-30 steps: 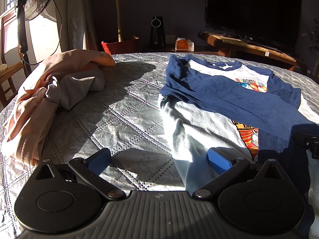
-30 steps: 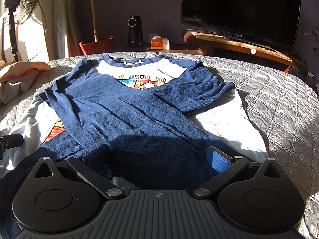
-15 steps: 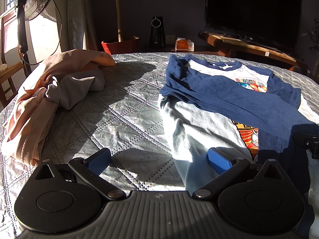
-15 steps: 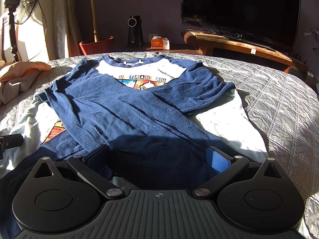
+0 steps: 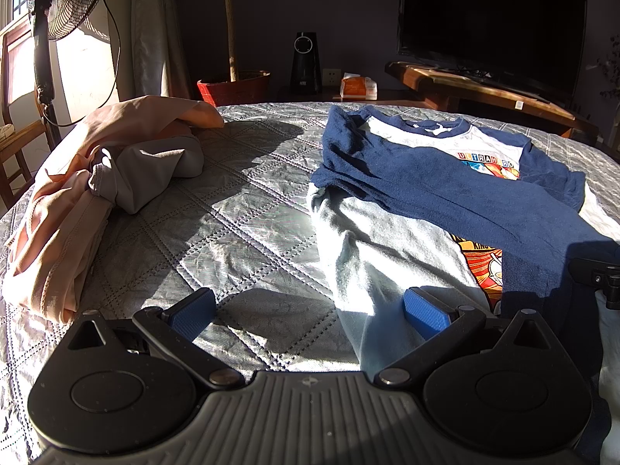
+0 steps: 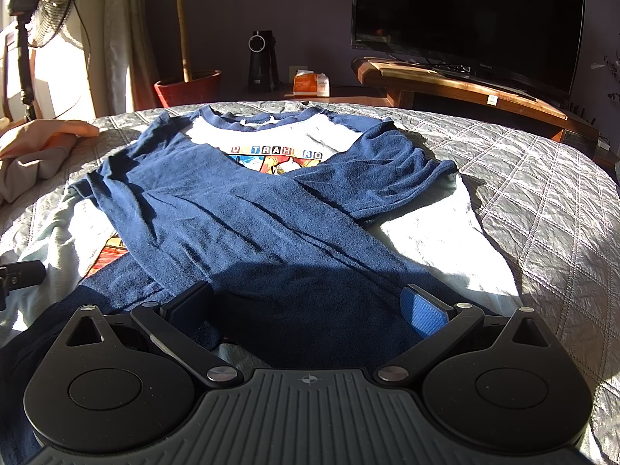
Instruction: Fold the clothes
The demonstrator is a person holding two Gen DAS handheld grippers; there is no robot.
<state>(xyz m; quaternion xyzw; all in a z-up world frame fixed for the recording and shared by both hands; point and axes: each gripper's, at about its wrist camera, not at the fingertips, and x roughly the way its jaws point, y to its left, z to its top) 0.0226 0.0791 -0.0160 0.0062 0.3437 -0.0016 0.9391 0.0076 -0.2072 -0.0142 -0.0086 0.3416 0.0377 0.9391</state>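
Left wrist view first: the left gripper (image 5: 310, 306) sits low over the bed (image 5: 240, 209), jaws spread wide with nothing between them. One blue pad (image 5: 192, 310) is over bare quilt, the other is over the pale hem corner of the shirt (image 5: 387, 240); whether it touches the cloth, I cannot tell. The shirt lies flat on the right half of the quilt, white body with navy sleeves folded across the chest, crossing over a bright printed picture with lettering. Off to the left, well apart from it, a crumpled heap of peach and grey clothes (image 5: 97, 193) sits near the bed's edge. At the far right edge of this view, a dark bit of the other tool pokes in.

Over to the right wrist view: the right gripper (image 6: 310, 306) hangs over the lower part of the shirt (image 6: 271, 213), jaws also wide apart and gripping nothing. Navy sleeve fabric lies in shadow between and under the fingers. Sun strikes the white cloth to the right of the sleeves and the grey quilt beyond. The neckline points away from the camera, toward the far side of the bed.

Behind the bed: a television (image 6: 465, 19) on a wooden stand (image 6: 465, 89), a potted plant (image 6: 186, 85), a black speaker (image 6: 263, 62), a small orange box (image 6: 310, 83) and a standing fan (image 6: 42, 7) by the bright window.
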